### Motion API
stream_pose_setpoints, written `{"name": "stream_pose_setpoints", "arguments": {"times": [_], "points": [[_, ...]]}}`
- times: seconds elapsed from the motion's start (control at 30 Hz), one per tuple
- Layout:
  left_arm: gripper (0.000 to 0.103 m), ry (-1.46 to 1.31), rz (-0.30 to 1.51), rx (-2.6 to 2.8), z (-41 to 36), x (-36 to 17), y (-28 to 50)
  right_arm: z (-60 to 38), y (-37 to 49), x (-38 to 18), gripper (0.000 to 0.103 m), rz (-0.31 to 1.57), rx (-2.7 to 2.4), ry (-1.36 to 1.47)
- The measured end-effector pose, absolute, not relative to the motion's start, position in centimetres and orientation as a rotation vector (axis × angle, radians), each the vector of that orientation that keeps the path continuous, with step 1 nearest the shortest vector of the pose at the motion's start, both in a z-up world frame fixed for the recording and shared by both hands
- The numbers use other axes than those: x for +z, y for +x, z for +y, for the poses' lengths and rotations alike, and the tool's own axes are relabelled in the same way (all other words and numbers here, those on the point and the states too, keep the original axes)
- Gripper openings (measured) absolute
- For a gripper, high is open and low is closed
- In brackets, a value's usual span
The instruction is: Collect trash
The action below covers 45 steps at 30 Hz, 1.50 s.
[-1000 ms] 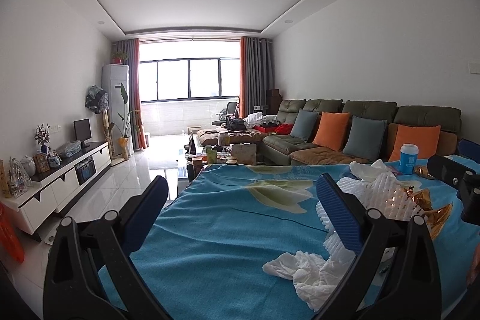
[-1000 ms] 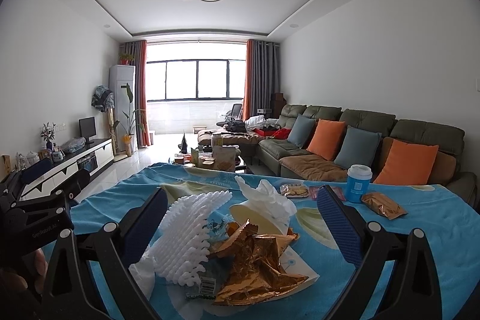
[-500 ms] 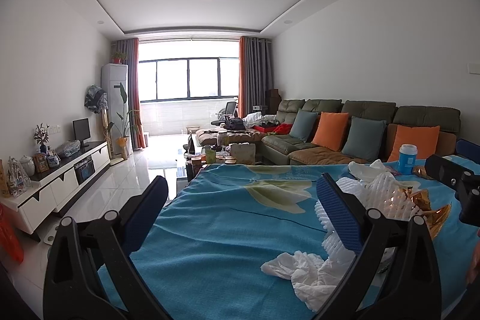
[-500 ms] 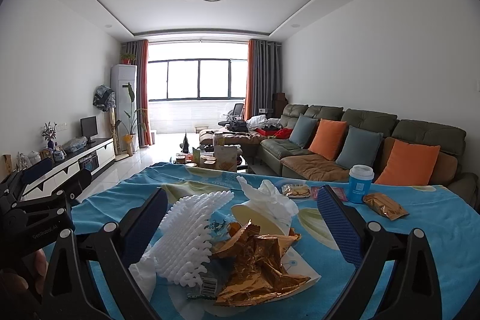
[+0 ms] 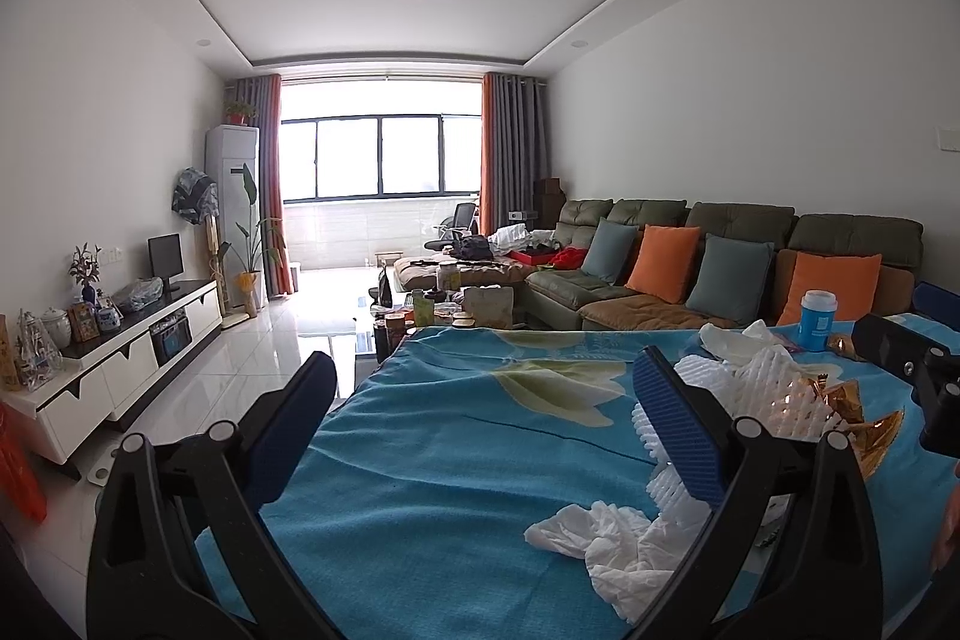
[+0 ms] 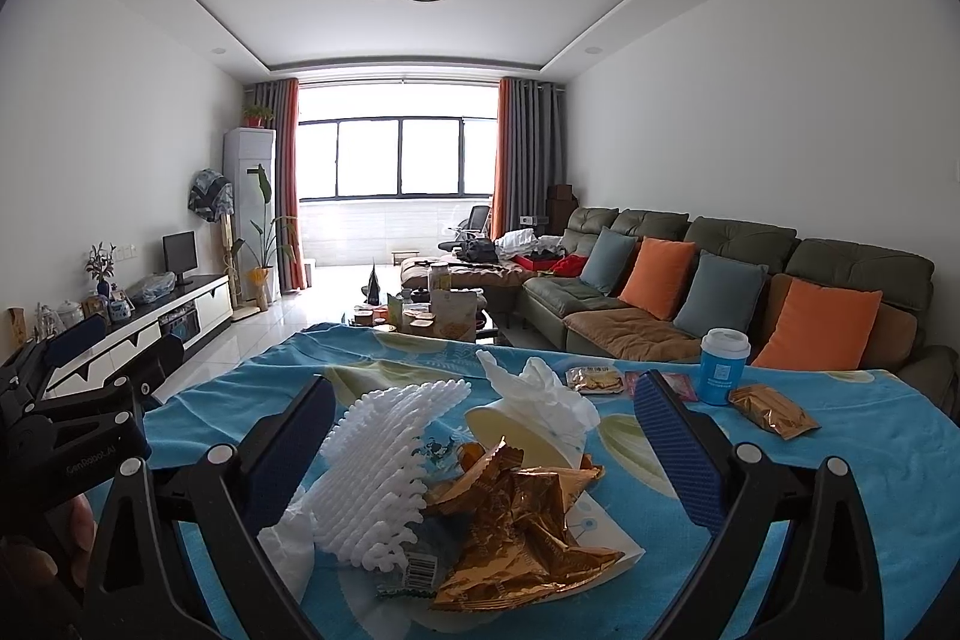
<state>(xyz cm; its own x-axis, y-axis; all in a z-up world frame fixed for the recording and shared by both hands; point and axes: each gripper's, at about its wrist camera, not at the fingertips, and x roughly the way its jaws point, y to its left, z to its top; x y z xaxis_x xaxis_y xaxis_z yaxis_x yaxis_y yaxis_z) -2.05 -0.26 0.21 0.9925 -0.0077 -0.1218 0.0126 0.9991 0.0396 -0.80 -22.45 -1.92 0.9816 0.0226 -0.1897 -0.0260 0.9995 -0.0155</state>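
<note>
My left tongs [image 5: 480, 412] hang with the jaws wide apart and nothing between them, over the bare near-left stretch of the blue cloth [image 5: 456, 466] that covers the table. My right tongs [image 6: 486, 436] are spread just as wide over the trash heap, the jaws standing on either side of it without touching it.

The heap lies on the cloth near me, right of the left tongs. In the right view the white foam net [image 6: 390, 466] is at its left, just inside my left jaw. A crumpled gold wrapper [image 6: 516, 526] lies against the net's right side, with a small barcoded packet [image 6: 417, 571] poking out beneath them. Behind the wrapper a white tissue [image 6: 540, 394] sticks up out of a pale paper cup [image 6: 510, 427] that lies tipped on its side. White paper [image 6: 606, 532] lies under the wrapper's right edge.

In the left view a second crumpled tissue [image 5: 606, 538] lies on the cloth at the near edge of the heap, just beside my right jaw there.

Farther right on the table a blue cup [image 6: 723, 367] with a white lid stands upright. A gold snack pack [image 6: 771, 409] lies just right of it, and a clear biscuit pack [image 6: 594, 379] and a pink packet [image 6: 675, 385] lie to its left, apart from the heap.
</note>
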Motion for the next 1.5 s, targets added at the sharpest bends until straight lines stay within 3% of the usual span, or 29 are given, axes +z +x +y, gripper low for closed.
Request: {"name": "stream_pose_setpoints", "arguments": {"times": [0.67, 0.87, 1.17, 1.23, 1.3, 1.4, 1.5], "points": [[0.097, 0.04, 0.154, -0.01, 0.1, -0.2, -1.9, -22.4, -0.3, -2.7, 0.096, 0.242, 0.087, -0.008], [0.097, 0.059, 0.193, -0.05, 0.2, -0.8, -1.6, -21.6, 0.5, -3.4, 0.078, 0.301, 0.135, -0.024], [0.097, 0.122, 0.388, -0.303, -1.2, -3.6, -1.0, -20.9, 2.0, -4.7, 0.038, 0.424, 0.244, -0.017], [0.097, 0.116, 0.433, -0.344, -1.5, -4.6, -0.8, -20.7, 2.1, -4.8, 0.025, 0.44, 0.272, -0.014], [0.095, 0.098, 0.476, -0.393, -1.9, -5.4, -0.5, -20.5, 2.2, -4.7, 0.02, 0.448, 0.287, -0.016], [0.079, 0.081, 0.535, -0.45, -2.5, -6.5, 0.2, -20.6, 2.1, -4.4, 0.016, 0.449, 0.311, -0.004], [0.055, 0.047, 0.596, -0.501, -2.4, -7.5, 1.1, -21.0, 2.0, -4.0, 0.015, 0.449, 0.326, 0.008]]}}
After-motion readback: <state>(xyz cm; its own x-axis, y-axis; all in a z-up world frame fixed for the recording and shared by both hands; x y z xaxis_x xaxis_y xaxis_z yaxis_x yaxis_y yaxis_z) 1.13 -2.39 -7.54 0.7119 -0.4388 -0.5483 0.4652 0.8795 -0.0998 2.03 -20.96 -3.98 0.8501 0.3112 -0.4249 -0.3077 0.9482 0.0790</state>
